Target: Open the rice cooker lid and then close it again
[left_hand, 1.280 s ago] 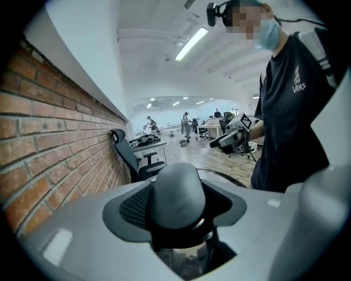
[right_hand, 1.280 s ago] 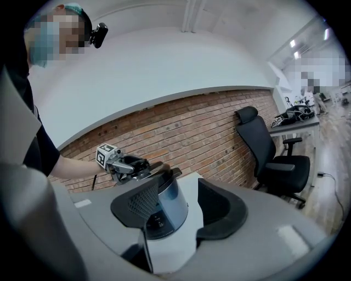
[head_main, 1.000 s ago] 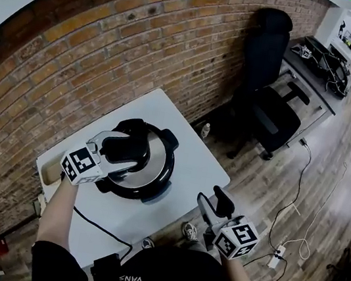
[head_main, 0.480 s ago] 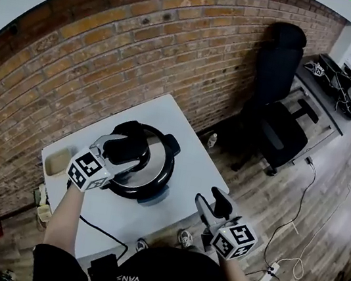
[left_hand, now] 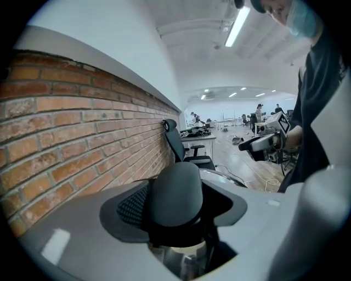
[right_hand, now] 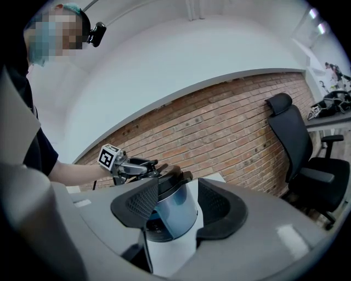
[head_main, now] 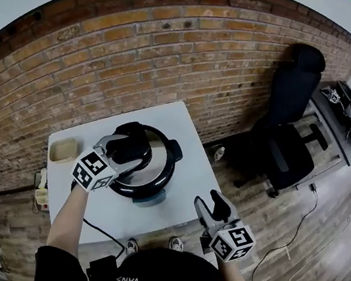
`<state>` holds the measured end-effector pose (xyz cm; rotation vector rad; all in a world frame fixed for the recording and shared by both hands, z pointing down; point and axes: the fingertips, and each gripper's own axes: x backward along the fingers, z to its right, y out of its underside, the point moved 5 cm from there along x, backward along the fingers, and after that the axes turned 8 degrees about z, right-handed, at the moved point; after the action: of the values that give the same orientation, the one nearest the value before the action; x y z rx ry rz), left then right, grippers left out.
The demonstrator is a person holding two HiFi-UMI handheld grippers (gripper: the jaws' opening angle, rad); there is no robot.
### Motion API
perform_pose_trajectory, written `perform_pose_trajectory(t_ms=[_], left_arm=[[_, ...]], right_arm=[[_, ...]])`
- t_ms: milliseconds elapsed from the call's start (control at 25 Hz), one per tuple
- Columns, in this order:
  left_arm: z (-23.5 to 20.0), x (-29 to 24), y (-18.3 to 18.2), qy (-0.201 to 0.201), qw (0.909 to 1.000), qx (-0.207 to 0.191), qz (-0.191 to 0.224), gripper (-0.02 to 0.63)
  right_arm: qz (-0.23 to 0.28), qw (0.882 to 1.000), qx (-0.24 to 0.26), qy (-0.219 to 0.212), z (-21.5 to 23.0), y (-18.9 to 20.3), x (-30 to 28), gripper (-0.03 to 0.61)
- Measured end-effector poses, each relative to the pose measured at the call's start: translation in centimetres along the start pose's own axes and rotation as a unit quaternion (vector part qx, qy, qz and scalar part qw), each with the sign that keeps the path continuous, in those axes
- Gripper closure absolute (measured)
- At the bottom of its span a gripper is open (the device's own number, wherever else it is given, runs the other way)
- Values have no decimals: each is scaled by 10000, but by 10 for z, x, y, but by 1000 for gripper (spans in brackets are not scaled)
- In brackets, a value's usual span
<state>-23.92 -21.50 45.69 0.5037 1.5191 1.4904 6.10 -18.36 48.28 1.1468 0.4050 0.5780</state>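
A round black and silver rice cooker stands on a white table by the brick wall. My left gripper reaches over its lid and is shut on the black lid handle, which fills the gap between the jaws in the left gripper view. From the right gripper view, the lid sits on top of the cooker, with the left gripper on it. My right gripper hangs open beyond the table's near right edge, with nothing in it.
A small beige container sits at the table's far left corner. A black cable runs down from the table's near edge. A black office chair stands to the right on the wooden floor, with a small bottle on the floor nearby.
The head view has swung, so the table sits more to the left and the desks at the right slide out. Both grippers hold about the same places; the left stays on the lid handle.
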Motion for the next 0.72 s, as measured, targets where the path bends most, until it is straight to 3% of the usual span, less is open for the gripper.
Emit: perform_pose_trajectory(t_ms=[160,360,560,720], left_arm=[[1,2,-1,-155,9999,38,47,328],[5,27,2,-1205,9910,287,511,328],[17,74,0,-2527,9572,630,1260,330],[41,111,2,-3153,9348,733,1465,330]], right_arm=[[-139,9994,20,-313,7,-3,-5,364],[-393,9956,-21,-853,12,-1,-15,364],[-575,9890,-25,-1361,10,-1,-31,363],[-547,9848,-105,-1644,-1,2,-40,364]])
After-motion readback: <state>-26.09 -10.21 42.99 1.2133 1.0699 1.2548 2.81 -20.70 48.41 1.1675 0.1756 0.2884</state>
